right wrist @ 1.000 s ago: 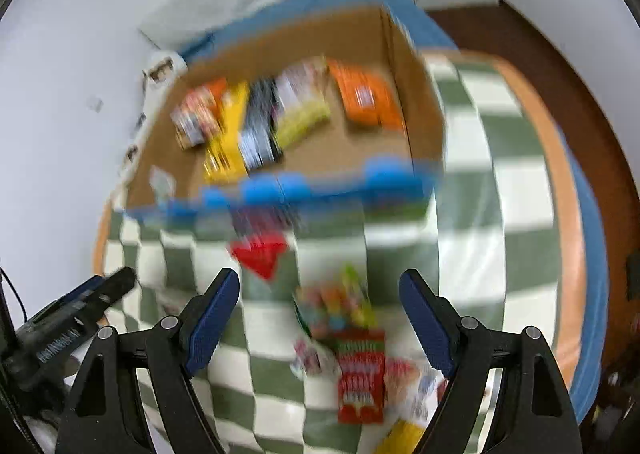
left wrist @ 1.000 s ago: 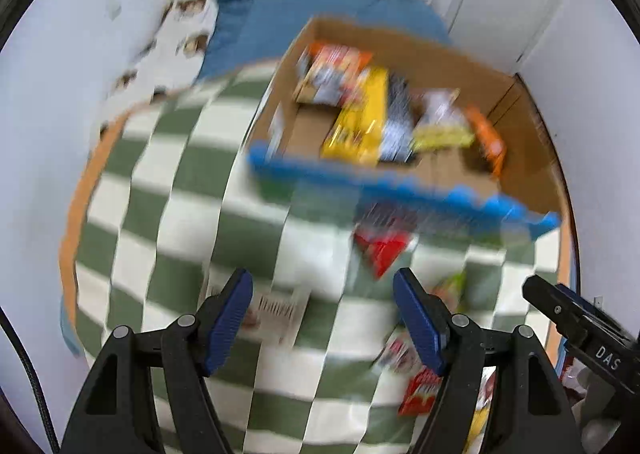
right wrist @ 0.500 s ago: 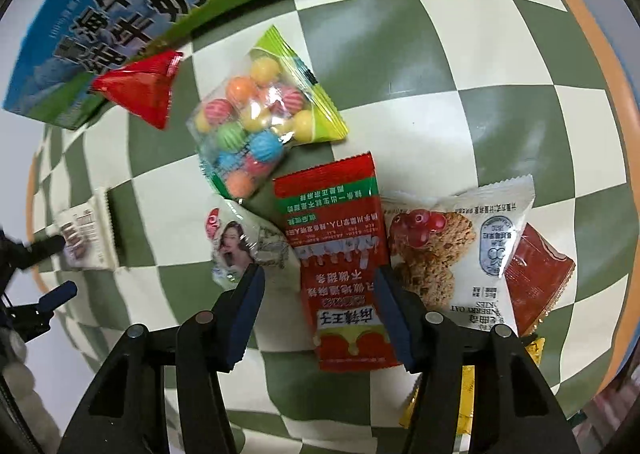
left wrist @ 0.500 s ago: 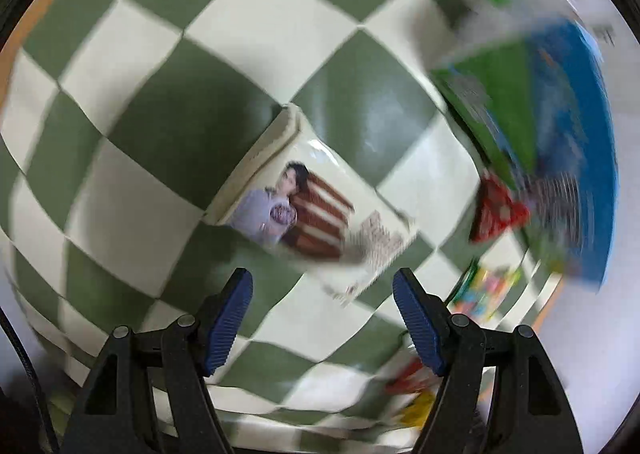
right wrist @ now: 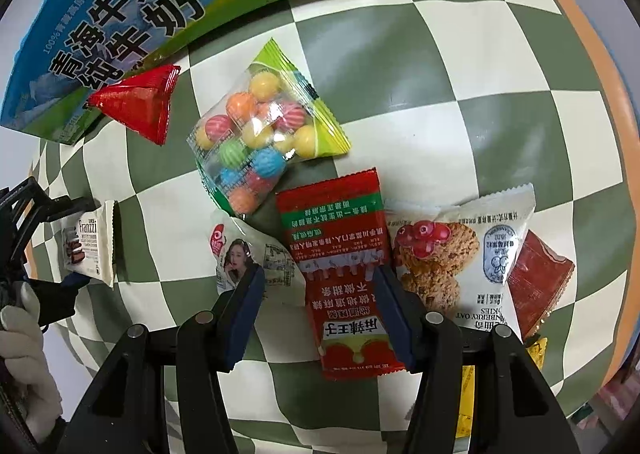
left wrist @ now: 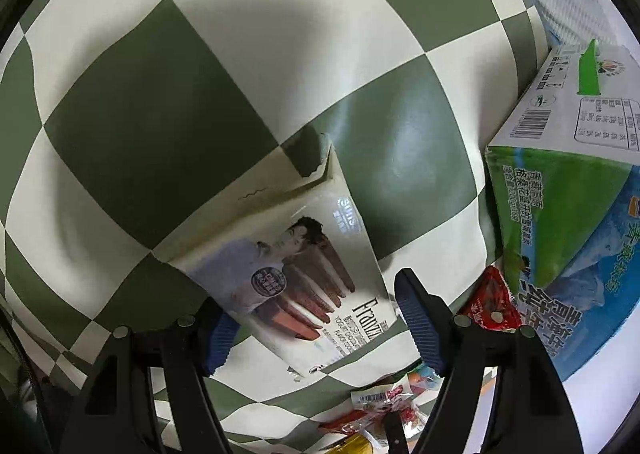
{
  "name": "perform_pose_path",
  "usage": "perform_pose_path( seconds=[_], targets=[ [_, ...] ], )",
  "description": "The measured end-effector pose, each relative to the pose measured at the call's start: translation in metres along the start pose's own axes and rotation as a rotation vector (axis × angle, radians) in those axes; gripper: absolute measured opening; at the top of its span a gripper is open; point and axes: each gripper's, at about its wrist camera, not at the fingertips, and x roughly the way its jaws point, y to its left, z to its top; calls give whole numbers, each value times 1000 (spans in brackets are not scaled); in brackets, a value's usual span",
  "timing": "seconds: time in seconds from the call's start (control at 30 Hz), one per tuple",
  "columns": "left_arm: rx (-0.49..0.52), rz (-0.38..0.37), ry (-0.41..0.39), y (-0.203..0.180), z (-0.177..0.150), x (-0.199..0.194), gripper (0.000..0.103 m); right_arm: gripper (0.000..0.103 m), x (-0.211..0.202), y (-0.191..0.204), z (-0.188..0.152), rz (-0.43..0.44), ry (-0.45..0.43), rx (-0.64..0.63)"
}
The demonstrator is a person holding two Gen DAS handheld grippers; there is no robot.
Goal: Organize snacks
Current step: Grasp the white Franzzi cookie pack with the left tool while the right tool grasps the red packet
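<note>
R gripper point(right wrist: 318, 312) points down at the checked green/white cloth point(right wrist: 400, 66), jaws straddling the red sachet point(right wrist: 344, 270); blue pads sit right at its two long edges, look clamped on it. Landmark = that red sachet. Touching its top-left corner: clear bag of coloured gumballs point(right wrist: 256, 138). Just left of it, partly under the L pad: small white packet w/ a printed figure point(right wrist: 250, 258). Just right, edge touching: cranberry oat cookie pack point(right wrist: 456, 254), & beyond that a dark red packet point(right wrist: 536, 278) tucked under the cookie pack. Yellow wrapper point(right wrist: 466, 398) pokes out below-right, mostly hidden by the gripper. Up-left of the sachet: red triangular packet point(right wrist: 136, 106) touching the milk carton box point(right wrist: 120, 26), which lies along the top-left. Well left of the sachet: white Franzzi wafer pack point(right wrist: 94, 242), w/ the other claw around it & a gloved hand point(right wrist: 22, 338) behind.

L gripper point(left wrist: 316, 318) view: Franzzi pack point(left wrist: 304, 266) flat on cloth, between the spread pads; right pad stands clear of it, left pad's contact hidden under the pack edge, so not gripped
</note>
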Motion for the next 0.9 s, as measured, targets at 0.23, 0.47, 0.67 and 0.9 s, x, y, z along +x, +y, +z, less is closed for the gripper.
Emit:
perform_pose_path(
  seconds=[0.23, 0.47, 0.67, 0.9],
  targets=[
    [364, 162, -106, -50, -26, 1, 69, 60, 6, -2, -9, -16, 22, -41],
    [918, 430, -108, -81, -111, 40, 69, 60, 22, -2, -26, -18, 61, -77],
    [802, 373, -40, -77, -104, 36, 72, 60, 39, 14, -34, -70, 86, -142],
    [595, 276, -42, -79, -79, 23, 72, 55, 45, 3, -47, -79, 77, -126]
  ],
)
